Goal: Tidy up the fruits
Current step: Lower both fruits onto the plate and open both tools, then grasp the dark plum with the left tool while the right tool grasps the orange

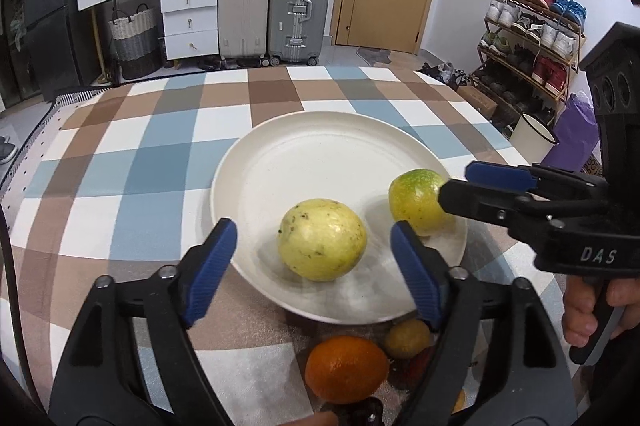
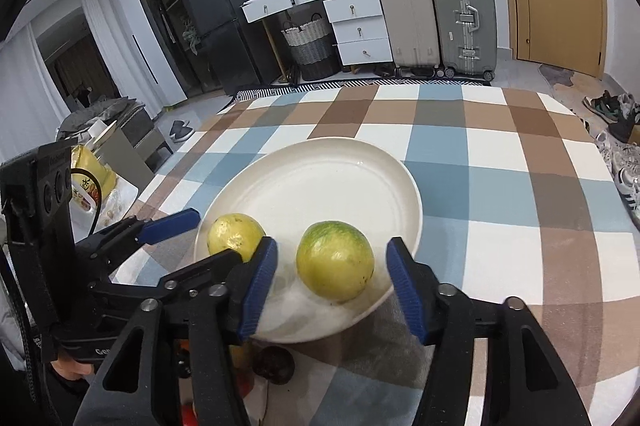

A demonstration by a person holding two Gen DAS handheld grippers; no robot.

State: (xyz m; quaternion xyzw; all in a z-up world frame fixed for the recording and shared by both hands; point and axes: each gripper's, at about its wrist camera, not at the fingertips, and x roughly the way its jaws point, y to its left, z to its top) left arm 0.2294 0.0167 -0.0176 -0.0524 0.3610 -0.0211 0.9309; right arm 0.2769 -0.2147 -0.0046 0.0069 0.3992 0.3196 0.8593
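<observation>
Left gripper [image 1: 312, 262]: jaws apart, blue pads standing clear on either side of the pale yellow fruit [image 1: 322, 240], neither pad touching it. This fruit rests on the near part of the white plate [image 1: 280, 153], at lower centre of the left wrist view.

To its right in that view, the green-yellow fruit [image 1: 416, 199] lies on the plate's right portion, close to the rim. The right gripper [image 1: 456, 185] enters from the right edge; its nearer finger tip overlaps this fruit in the picture, and contact cannot be told there.

In the right wrist view the right gripper's pads stand apart on both sides of the green-yellow fruit [image 2: 335, 260], with visible gaps. The pale yellow fruit [image 2: 234, 234] sits left of it on the plate [image 2: 320, 177], partly behind the left pad.

The plate stands on a checked tablecloth [image 1: 140, 153]. Below the plate's near rim, at lower centre of the left wrist view, an orange [image 1: 346, 368] and a small yellowish fruit [image 1: 408, 338] lie on the cloth, just beside each other.

A hand [image 1: 584, 318] holds the right gripper's handle at the lower right.
</observation>
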